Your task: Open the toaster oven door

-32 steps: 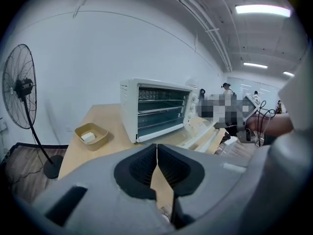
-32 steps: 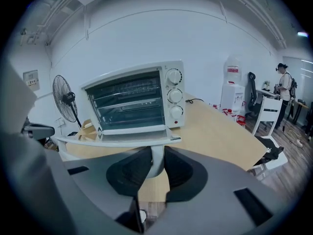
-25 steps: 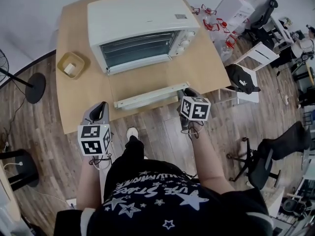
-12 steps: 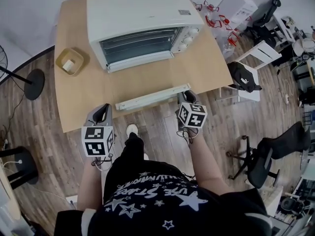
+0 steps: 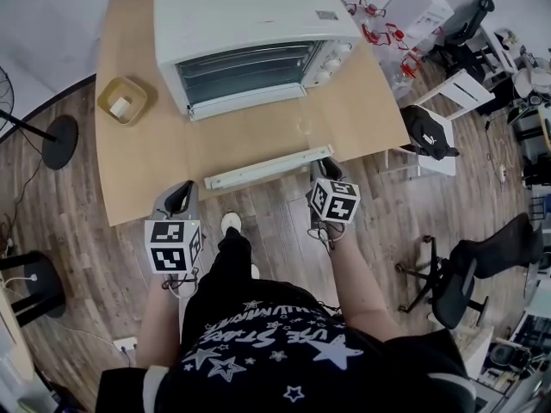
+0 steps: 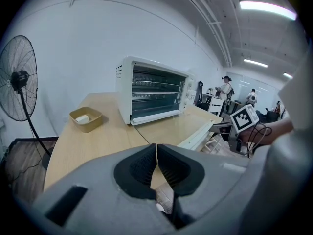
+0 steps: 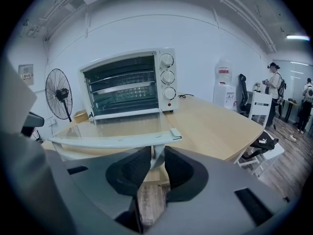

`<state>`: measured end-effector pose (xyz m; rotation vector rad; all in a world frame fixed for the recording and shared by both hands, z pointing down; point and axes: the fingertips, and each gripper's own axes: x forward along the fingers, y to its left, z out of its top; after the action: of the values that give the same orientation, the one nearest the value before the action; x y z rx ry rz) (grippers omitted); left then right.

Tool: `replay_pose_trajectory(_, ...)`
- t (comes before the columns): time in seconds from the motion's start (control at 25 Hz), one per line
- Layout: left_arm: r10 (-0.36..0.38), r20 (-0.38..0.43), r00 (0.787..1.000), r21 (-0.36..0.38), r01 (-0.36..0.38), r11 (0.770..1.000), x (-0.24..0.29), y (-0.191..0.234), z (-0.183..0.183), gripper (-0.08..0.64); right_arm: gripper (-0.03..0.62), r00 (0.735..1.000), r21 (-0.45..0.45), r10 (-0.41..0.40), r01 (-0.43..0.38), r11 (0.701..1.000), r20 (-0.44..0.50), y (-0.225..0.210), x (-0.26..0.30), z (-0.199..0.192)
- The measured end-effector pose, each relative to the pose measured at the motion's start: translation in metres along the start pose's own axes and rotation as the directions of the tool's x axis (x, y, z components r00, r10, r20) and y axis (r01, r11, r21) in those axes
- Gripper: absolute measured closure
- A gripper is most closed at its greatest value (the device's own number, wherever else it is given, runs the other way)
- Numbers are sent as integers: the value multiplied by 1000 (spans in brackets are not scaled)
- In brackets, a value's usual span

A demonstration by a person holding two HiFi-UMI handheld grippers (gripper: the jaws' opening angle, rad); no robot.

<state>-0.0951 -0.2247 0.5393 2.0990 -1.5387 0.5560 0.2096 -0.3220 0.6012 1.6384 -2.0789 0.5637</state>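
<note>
Clamping the door handle [image 7: 112, 141], right tongs [image 7: 156, 156] reach forward; left tongs [image 6: 156, 153] together, held back.

We look steeply down from the head onto the table [image 5: 155, 157]. Both gripper views sit low, facing the shared oven [image 6: 154, 91].

Only the white lettering on the person's black shirt [image 5: 258, 329] is partly legible, seemingly including "STARS" (the small label [image 5: 326, 15] atop the toaster oven [image 5: 250, 20] is too tiny to read).

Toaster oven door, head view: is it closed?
No, the door lies folded down flat, the right gripper clamped on its handle.
</note>
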Motion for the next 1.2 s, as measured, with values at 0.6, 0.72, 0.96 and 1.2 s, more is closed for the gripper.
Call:
replay_pose_trajectory(0.6, 0, -13, 1000, -7, 0, 1000, 1, -1, -8, 538, 483, 1000, -44, -12, 14, 999, 26, -1, 9, -13)
replay_pose_trajectory(0.72, -3, -9, 1000, -1, 3, 1000, -1, -4, -7, 538, 474, 1000, -49, -15, 16, 999, 9, -1, 7, -16)
replay_pose_trajectory(0.96, -4, 11, 1000, 15, 4, 1000, -15, -15, -7, 538, 472, 1000, -41, -21, 21, 999, -17, 0, -17, -31)
replay_pose_trajectory(1.2, -7, 49, 999, 31, 5, 1000, -46, -37, -12, 538, 472, 999, -39, -1, 3, 999, 37, 6, -64, -27)
